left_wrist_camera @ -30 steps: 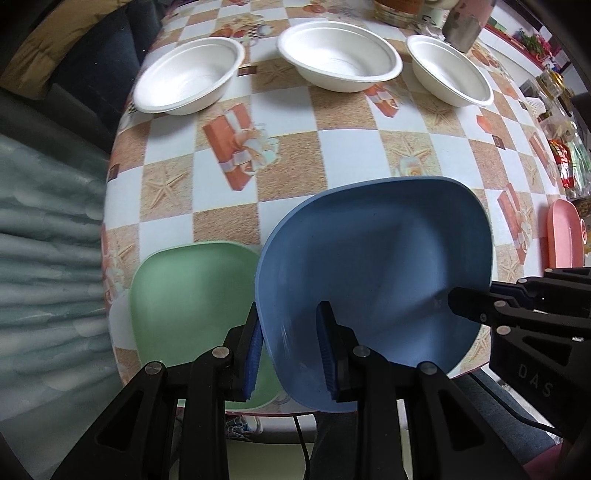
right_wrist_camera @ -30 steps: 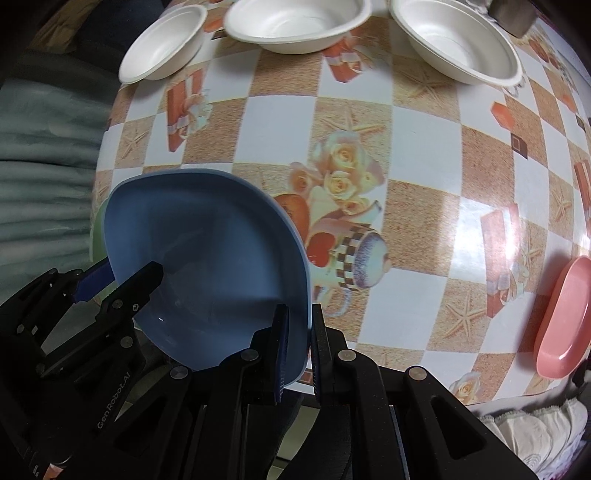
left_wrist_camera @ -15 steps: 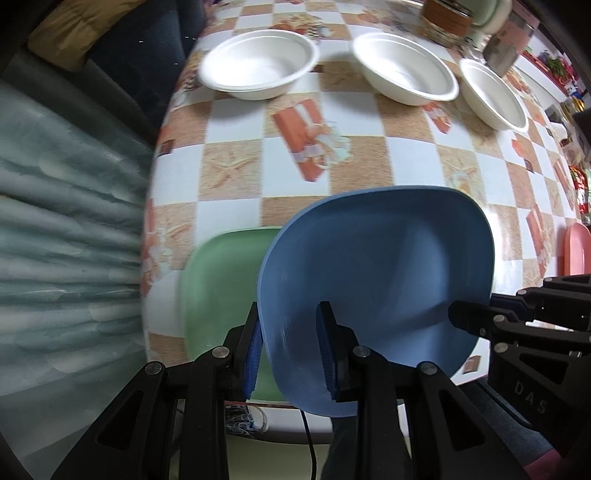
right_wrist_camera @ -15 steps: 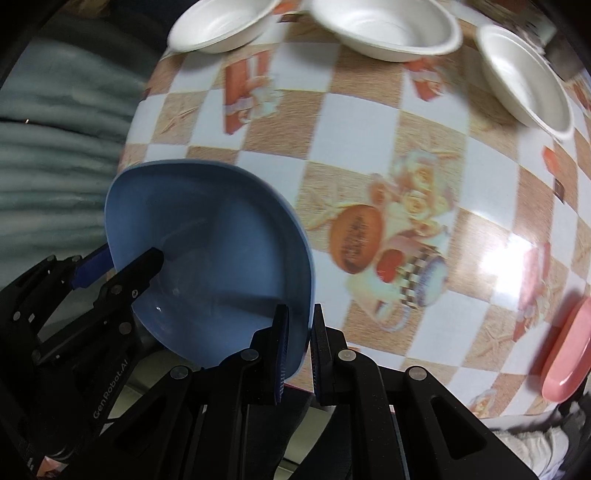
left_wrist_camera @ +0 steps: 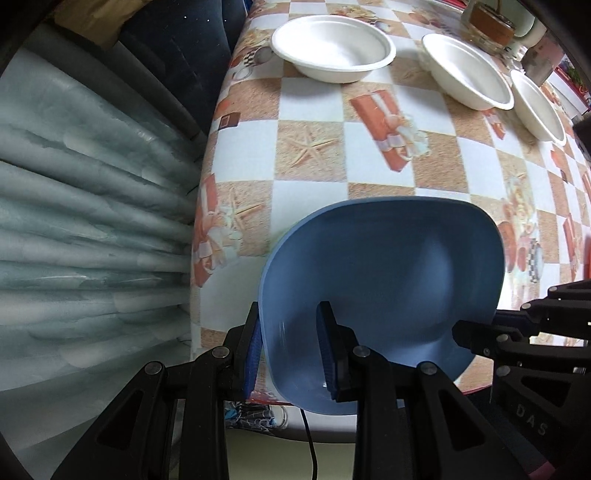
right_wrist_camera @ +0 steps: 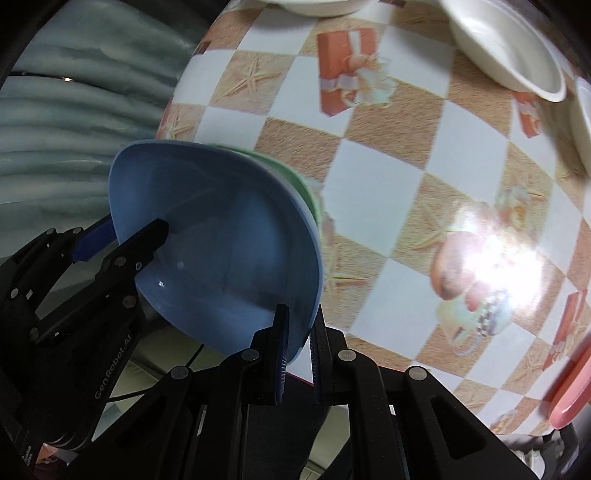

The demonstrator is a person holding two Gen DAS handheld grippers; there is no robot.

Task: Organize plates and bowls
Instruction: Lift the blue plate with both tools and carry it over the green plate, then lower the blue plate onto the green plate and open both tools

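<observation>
Both grippers are shut on the rim of a blue square plate point(left_wrist_camera: 384, 280), which also shows in the right wrist view point(right_wrist_camera: 221, 254). My left gripper point(left_wrist_camera: 291, 350) clamps its near left edge; my right gripper point(right_wrist_camera: 297, 350) clamps its right edge. The plate hangs over a green plate, of which only a rim sliver point(right_wrist_camera: 303, 188) shows in the right wrist view; in the left wrist view it is hidden. Three white bowls stand at the far side: left point(left_wrist_camera: 332, 48), middle point(left_wrist_camera: 465, 81), right point(left_wrist_camera: 535, 107). A pink plate point(right_wrist_camera: 572, 387) lies at the right edge.
The table point(left_wrist_camera: 369, 147) has a checked cloth and its left edge drops to a grey-green curtain point(left_wrist_camera: 85, 221). A dark chair back point(left_wrist_camera: 177, 55) stands at the far left. A brown jar point(left_wrist_camera: 487, 22) stands behind the bowls.
Both grippers carried the blue plate left until it covers the green plate. The bowls have shifted right in both views. Both grips are unchanged.
</observation>
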